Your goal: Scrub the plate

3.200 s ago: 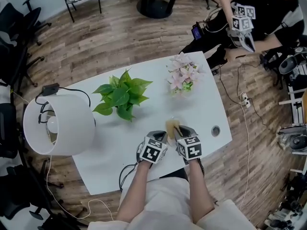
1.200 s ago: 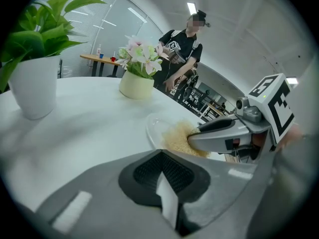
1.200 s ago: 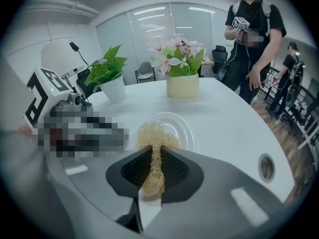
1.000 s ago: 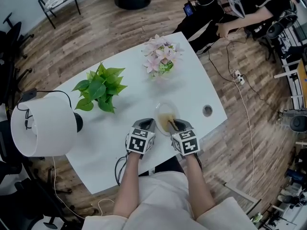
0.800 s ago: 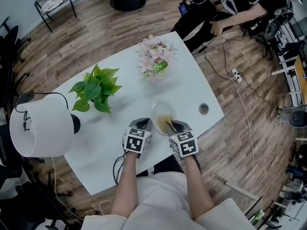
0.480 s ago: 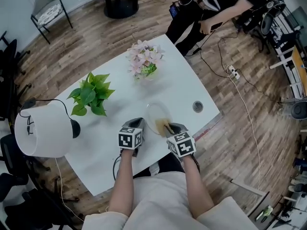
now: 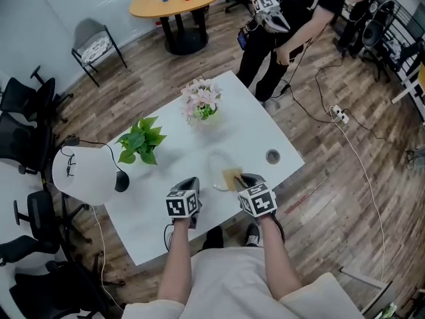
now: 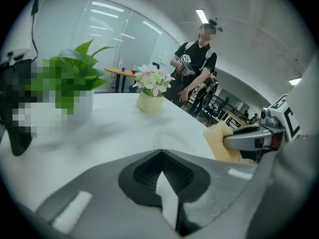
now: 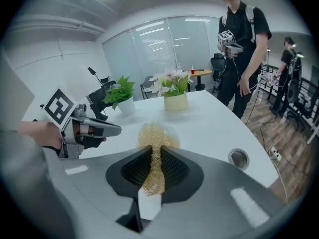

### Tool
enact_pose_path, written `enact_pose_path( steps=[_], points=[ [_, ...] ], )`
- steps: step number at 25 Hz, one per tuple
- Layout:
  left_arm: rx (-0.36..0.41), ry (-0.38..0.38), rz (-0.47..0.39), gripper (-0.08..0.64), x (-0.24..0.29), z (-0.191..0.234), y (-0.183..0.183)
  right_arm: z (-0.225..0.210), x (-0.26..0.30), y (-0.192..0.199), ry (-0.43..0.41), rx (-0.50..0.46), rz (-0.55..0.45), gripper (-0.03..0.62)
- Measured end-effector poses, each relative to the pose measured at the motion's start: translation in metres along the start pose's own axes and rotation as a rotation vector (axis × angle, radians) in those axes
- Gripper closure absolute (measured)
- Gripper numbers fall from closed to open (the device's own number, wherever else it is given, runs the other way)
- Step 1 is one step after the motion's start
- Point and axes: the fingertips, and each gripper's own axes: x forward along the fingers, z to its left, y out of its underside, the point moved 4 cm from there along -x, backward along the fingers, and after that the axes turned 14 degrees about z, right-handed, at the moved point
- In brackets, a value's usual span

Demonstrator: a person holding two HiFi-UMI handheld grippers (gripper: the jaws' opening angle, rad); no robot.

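A clear glass plate [image 7: 217, 165] lies on the white table [image 7: 252, 128] near its front edge. My right gripper [image 7: 240, 178] is shut on a yellow mesh scrubber [image 7: 232, 176], which rests over the plate's near right part. In the right gripper view the scrubber [image 9: 153, 136] bulges out past the jaws of the right gripper [image 9: 152, 153]. My left gripper [image 7: 191, 181] sits left of the plate, apart from it, shut with nothing between its fingers. The left gripper view shows the plate [image 8: 172, 139] ahead and the scrubber [image 8: 218, 141] to the right.
A green potted plant [image 7: 139, 145], a pot of pink flowers [image 7: 201, 102] and a white lamp [image 7: 83, 175] stand on the table. A round cable hole [image 7: 272, 156] lies right of the plate. A person [image 7: 285, 18] stands beyond the far corner; chairs [image 7: 23, 128] sit left.
The left gripper has drawn back leftward from the plate's edge. The right gripper stays on the plate with the scrubber. The head view has risen and takes in more of the room.
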Motion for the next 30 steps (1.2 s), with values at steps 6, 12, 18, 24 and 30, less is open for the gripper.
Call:
enact_pose_path(
  steps=[6, 12, 18, 24, 30],
  points=[
    [-0.006, -0.032, -0.075, 0.558, -0.03, -0.056, 0.009, -0.011, -0.022, 0.017, -0.032, -0.006, -0.056, 0.52],
    [-0.045, -0.062, -0.155, 0.558, -0.049, -0.109, 0.032, -0.018, -0.051, 0.032, -0.055, -0.043, -0.155, 0.52],
    [-0.018, -0.079, -0.208, 0.558, -0.067, -0.152, 0.042, -0.025, -0.079, 0.044, -0.073, -0.1, -0.203, 0.52],
    [-0.007, -0.118, -0.234, 0.558, -0.084, -0.171, 0.041, -0.025, -0.103, 0.05, -0.079, -0.166, -0.224, 0.52],
    [-0.016, -0.145, -0.237, 0.558, -0.09, -0.177, 0.058, -0.03, -0.115, 0.059, -0.077, -0.165, -0.246, 0.52]
  ],
)
